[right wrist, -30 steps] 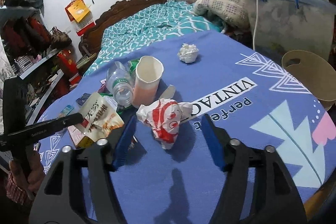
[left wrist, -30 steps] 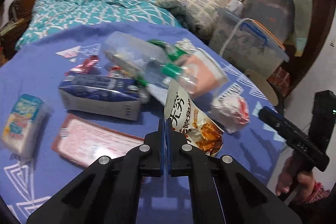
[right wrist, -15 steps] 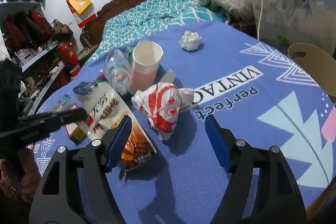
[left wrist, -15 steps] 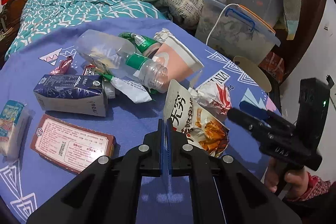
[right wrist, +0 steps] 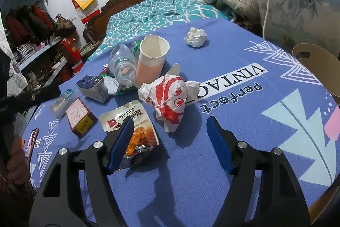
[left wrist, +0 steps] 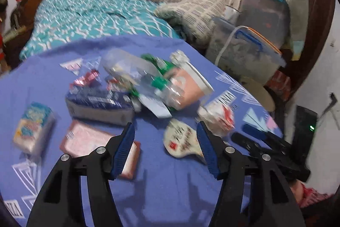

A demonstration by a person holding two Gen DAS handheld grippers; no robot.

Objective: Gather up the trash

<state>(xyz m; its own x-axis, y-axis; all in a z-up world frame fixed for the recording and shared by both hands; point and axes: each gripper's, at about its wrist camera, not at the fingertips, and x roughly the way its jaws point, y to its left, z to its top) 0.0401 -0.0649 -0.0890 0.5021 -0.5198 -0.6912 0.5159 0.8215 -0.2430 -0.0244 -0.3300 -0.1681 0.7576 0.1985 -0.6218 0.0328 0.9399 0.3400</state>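
Right wrist view: crumpled red-and-white wrapper (right wrist: 170, 97), upright beside flat snack bag (right wrist: 132, 122).

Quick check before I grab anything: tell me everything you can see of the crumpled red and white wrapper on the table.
The red and white wrapper looks like thin paper, printed with red swirls on white and crushed into a loose, uneven wad. It rests on the blue tablecloth, near the middle, just in front of the tipped paper cup and right of the snack bag. Whether it touches either is unclear. No gripper touches it.
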